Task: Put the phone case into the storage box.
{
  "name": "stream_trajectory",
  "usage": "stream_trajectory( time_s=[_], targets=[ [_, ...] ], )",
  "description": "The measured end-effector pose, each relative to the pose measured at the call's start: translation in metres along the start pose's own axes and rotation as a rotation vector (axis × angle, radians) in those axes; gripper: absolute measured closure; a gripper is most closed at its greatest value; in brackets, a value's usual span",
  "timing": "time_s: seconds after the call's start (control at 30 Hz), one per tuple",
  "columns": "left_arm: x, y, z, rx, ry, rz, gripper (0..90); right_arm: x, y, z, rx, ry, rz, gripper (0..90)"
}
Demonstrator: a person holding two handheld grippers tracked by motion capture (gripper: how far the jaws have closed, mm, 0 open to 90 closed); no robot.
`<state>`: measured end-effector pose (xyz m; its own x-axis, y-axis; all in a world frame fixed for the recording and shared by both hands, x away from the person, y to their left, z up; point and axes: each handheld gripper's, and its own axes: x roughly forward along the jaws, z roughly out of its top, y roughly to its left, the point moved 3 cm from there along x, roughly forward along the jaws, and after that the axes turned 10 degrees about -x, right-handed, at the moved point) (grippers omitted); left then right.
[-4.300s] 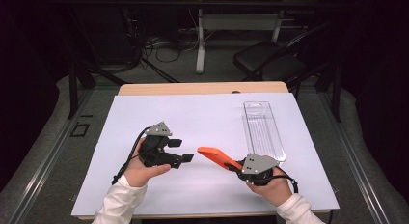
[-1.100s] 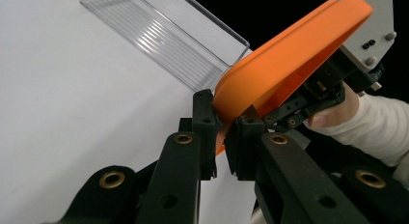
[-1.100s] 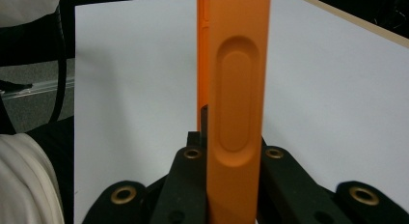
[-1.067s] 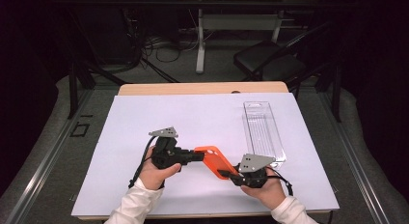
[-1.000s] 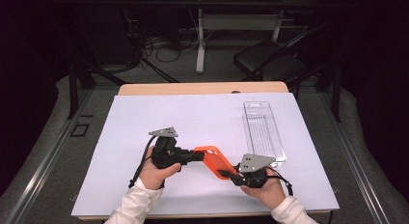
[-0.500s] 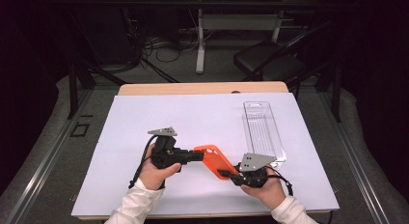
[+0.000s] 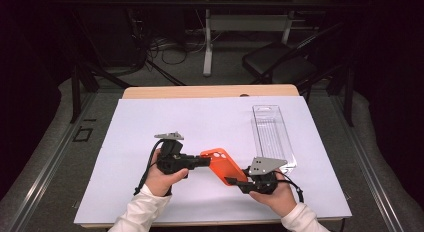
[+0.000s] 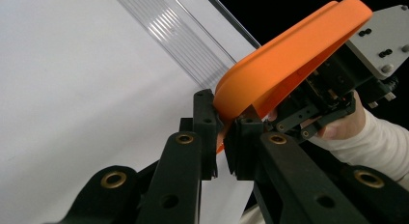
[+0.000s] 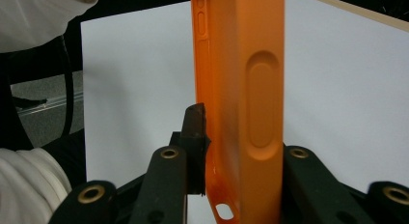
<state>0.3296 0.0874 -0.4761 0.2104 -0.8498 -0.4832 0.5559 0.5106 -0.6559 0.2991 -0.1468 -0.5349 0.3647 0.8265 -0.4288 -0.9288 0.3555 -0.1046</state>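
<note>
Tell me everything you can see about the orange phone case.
The orange phone case looks like soft, matte silicone, with a camera cutout at one end, moulded side buttons and a small hole near the other end. It is held off the white table cover, between both grippers. The left gripper is shut on its camera end. The right gripper has the other end between its jaws, which have just been opening.

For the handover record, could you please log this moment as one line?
left gripper: shut on orange phone case | right gripper: jaws just opening, case between them | clear plastic tray: on white sheet, apart
</note>
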Motion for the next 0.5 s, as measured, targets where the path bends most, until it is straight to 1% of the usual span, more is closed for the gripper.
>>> stream_trajectory(
  time_s=[0.1,0.13,0.2,0.3,0.4,0.5],
  targets=[
    [0.0,0.0,0.002,0.0,0.003,0.015,84.1,0.0,-0.001,0.001,0.001,-0.009,-0.005,68.5],
    [0.0,-0.001,0.003,-0.008,-0.001,0.022,84.1,-0.001,-0.001,0.001,0.003,-0.011,-0.004,67.3],
    [0.0,-0.001,0.004,-0.009,-0.001,0.027,84.1,-0.001,-0.001,0.002,0.011,-0.016,-0.007,64.3],
    [0.001,0.0,0.007,-0.022,0.003,0.041,84.1,-0.001,-0.002,0.003,0.004,-0.018,-0.005,59.0],
    [0.002,0.0,0.009,-0.036,0.004,0.049,84.2,-0.001,-0.003,0.003,0.0,-0.017,-0.022,56.1],
    [0.003,-0.001,0.012,-0.04,0.011,0.061,84.2,-0.001,-0.004,0.003,-0.001,-0.021,-0.035,53.9]
  ],
)
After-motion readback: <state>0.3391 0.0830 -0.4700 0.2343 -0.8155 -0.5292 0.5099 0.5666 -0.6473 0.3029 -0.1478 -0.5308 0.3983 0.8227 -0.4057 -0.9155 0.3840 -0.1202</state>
